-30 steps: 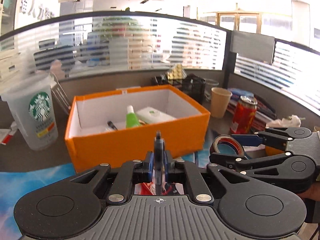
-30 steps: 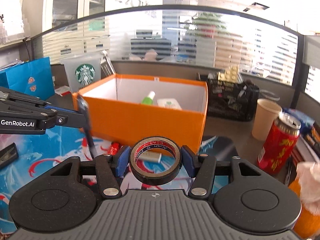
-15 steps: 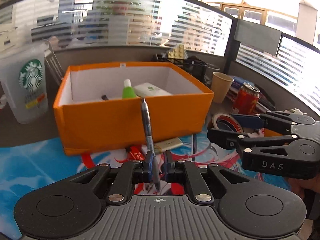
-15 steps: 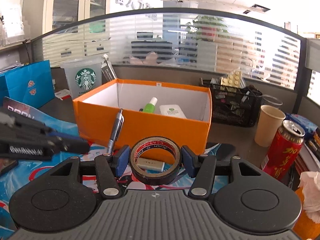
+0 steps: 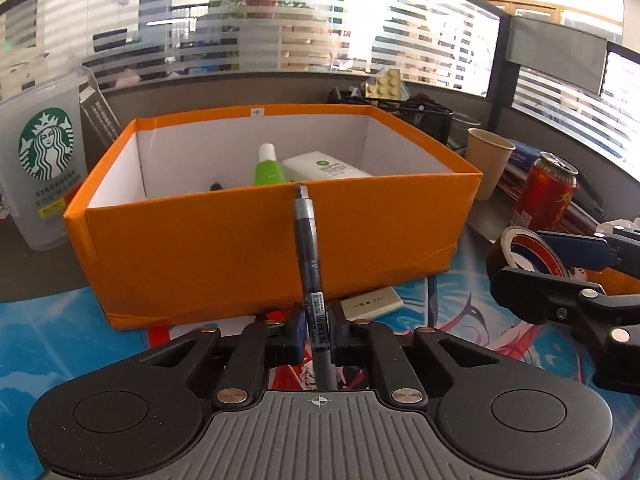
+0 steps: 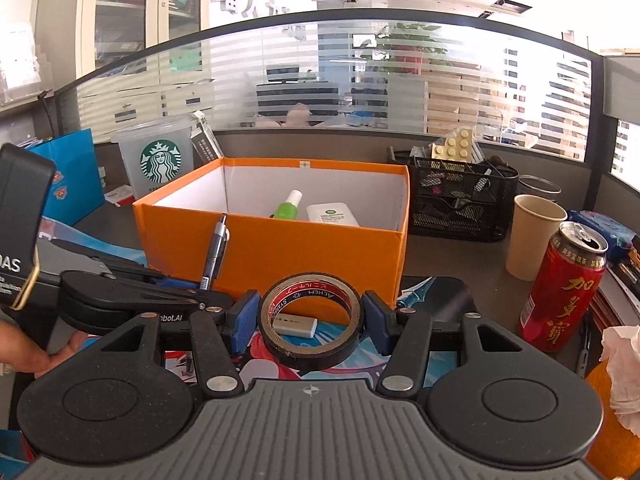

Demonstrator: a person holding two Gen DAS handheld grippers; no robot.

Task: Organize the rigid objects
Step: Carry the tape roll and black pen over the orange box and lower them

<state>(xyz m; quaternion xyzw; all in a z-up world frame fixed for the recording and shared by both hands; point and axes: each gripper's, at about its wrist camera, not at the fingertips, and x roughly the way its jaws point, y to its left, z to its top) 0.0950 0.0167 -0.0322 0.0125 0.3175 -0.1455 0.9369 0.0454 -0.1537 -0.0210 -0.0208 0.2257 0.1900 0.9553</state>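
An open orange box (image 5: pixel 240 248) (image 6: pixel 304 248) stands ahead on the desk, holding a green bottle (image 5: pixel 269 165) (image 6: pixel 289 205) and a white case (image 5: pixel 324 166) (image 6: pixel 332 213). My left gripper (image 5: pixel 316 330) is shut on a dark pen (image 5: pixel 307 248) (image 6: pixel 214 254), which stands upright in front of the box's near wall. My right gripper (image 6: pixel 310 318) is shut on a black tape roll (image 6: pixel 311 320) (image 5: pixel 520 252), held upright short of the box's right corner. A silver flat stick (image 5: pixel 372 303) (image 6: pixel 297 325) lies on the mat by the box.
A Starbucks cup (image 5: pixel 44 160) (image 6: pixel 158 160) stands left of the box. A paper cup (image 6: pixel 534 236) (image 5: pixel 488 162), a red can (image 6: pixel 564 288) (image 5: pixel 548 192) and a black mesh organizer (image 6: pixel 452 200) stand to the right. A blue bag (image 6: pixel 74 176) sits far left; tissue (image 6: pixel 624 376) at the right edge.
My left gripper has sunk and come nearer the box; the pen in it has swung from end-on to standing upright. The right gripper with the tape has stayed where it was.
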